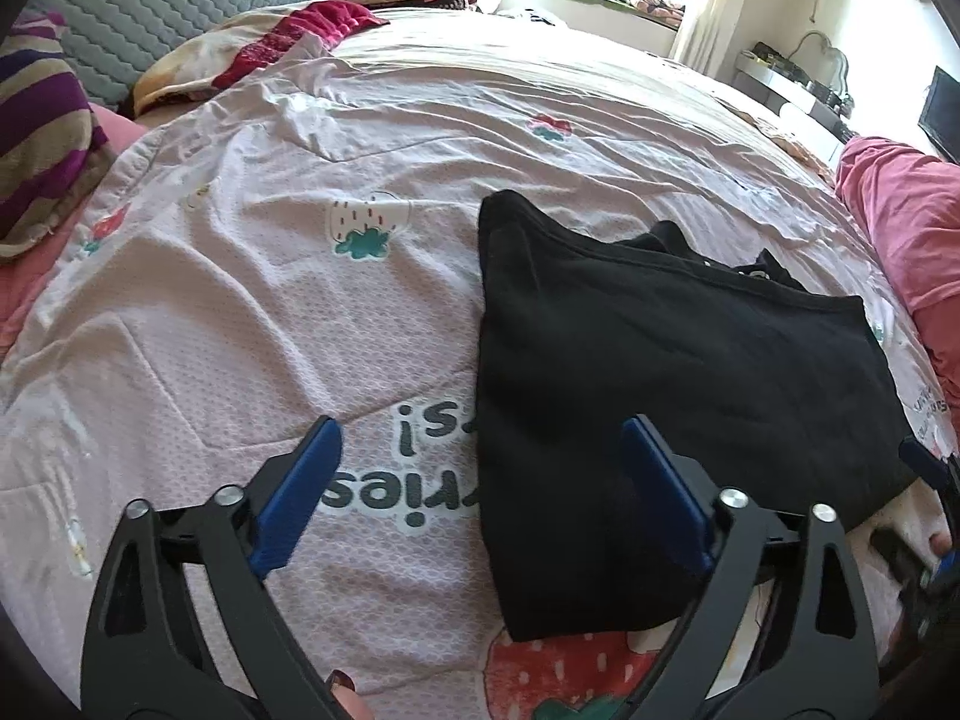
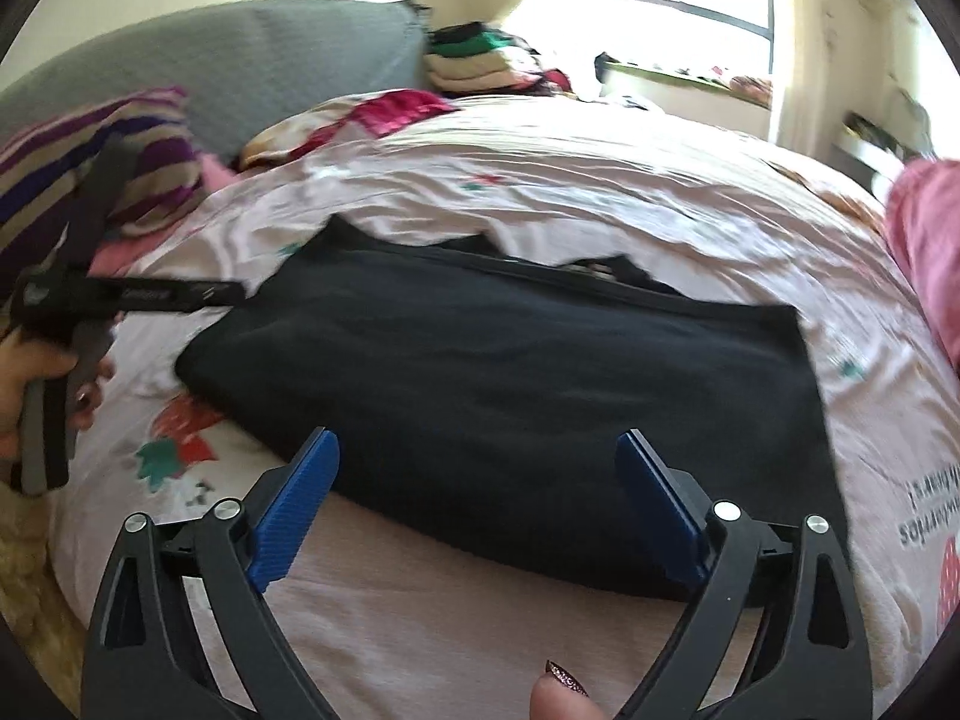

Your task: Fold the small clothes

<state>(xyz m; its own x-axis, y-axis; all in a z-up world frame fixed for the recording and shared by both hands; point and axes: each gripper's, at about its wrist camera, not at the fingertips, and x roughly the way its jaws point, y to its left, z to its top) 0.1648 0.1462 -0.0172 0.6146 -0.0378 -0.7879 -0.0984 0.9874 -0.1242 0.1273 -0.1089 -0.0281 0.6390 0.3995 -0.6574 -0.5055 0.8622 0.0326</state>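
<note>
Pink printed bedspread stretches beyond both tongs. On it a black garment, folded flat, lies just ahead of the right gripper and beside the left gripper. Both are spread wide, pinching nothing. Best next: smooth edges, then pinch corners squarely.

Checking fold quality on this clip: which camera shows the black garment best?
The right wrist view: the black garment lies nearly whole and centred, though slightly blurred. The left wrist view is sharper but shows it off to the right, its near edge hidden behind that tool's finger.
</note>
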